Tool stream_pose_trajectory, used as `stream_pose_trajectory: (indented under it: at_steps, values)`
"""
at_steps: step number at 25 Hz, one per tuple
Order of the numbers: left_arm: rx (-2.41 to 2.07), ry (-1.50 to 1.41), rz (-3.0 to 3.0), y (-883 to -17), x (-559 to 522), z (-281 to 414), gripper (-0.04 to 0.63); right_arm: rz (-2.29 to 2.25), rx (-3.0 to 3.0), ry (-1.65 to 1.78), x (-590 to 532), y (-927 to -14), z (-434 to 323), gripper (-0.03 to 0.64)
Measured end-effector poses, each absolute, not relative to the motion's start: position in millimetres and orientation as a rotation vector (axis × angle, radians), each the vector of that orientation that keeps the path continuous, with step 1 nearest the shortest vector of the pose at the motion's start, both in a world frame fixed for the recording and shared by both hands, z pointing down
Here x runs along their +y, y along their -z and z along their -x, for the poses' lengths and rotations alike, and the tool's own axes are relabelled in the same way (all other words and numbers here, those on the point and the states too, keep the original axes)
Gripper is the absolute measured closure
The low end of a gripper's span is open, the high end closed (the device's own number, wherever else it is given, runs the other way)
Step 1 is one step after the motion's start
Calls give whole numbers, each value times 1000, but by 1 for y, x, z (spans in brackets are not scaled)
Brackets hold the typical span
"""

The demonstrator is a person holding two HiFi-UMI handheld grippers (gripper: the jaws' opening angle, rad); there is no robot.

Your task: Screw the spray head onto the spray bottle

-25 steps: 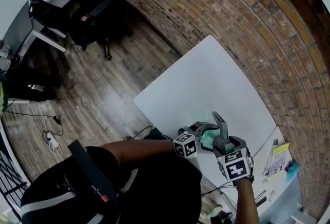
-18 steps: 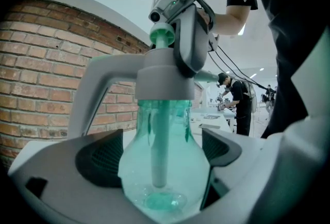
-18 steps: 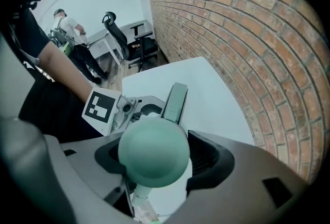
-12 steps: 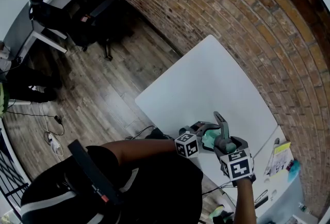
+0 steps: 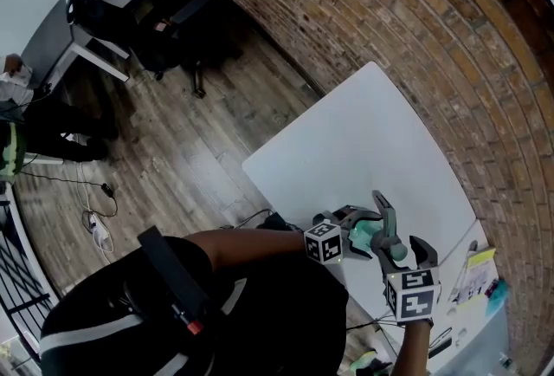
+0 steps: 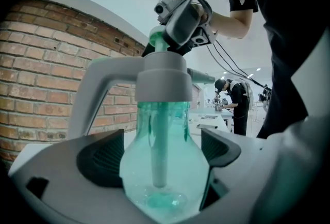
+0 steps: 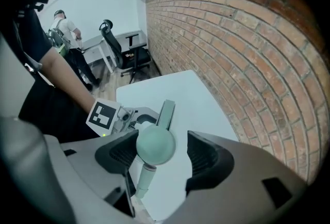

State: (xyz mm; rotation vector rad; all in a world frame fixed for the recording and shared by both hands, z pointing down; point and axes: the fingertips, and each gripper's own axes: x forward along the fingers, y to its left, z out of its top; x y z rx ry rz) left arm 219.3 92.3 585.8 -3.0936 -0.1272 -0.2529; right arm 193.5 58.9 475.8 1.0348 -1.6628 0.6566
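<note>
The translucent teal spray bottle [image 6: 162,171] stands upright with my left gripper [image 6: 164,156] shut on its round body. The grey spray head [image 6: 164,81] sits on the bottle's neck, its lever [image 7: 166,110] pointing away over the table. In the head view, the left gripper [image 5: 360,234] holds the bottle [image 5: 357,236] at the near edge of the white table [image 5: 363,140]. My right gripper [image 7: 157,158] hangs open above the spray head, pointing steeply down. Its pads flank the head's round teal top [image 7: 155,145], with a gap on one side. The same gripper [image 5: 403,249] shows at the lower right of the head view.
A brick wall [image 5: 415,28] runs along the table's far side. Papers and small items [image 5: 474,272] lie on a second surface to the right. Office chairs [image 5: 169,28] and a desk stand on the wooden floor to the left, and a person [image 7: 64,29] stands in the background.
My right gripper has lifted a little away from the spray head, toward the camera. The left gripper and bottle have stayed in place.
</note>
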Motion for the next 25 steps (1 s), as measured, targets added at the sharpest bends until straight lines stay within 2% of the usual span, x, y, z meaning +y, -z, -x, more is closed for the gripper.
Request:
stream_pose_trajectory:
  at_steps: [2, 11, 18, 20, 25]
  values:
    - [-148, 231, 3077, -581, 95, -216, 141, -1121, -1681, -648, 57, -464, -199, 324]
    - [-52, 169, 3156, -561, 78, -180, 143, -1543, -1865, -708, 64, -427, -213, 325]
    - [29, 23, 3157, -499, 61, -149, 209, -1954, -1968, -607, 74, -397, -249, 359]
    - [67, -7, 3137, -482, 56, -141, 258, -2022, -2005, -570, 78, -388, -255, 389]
    - [198, -89, 3095, -438, 53, -117, 485, -2156, -2049, -505, 107, -377, -271, 484]
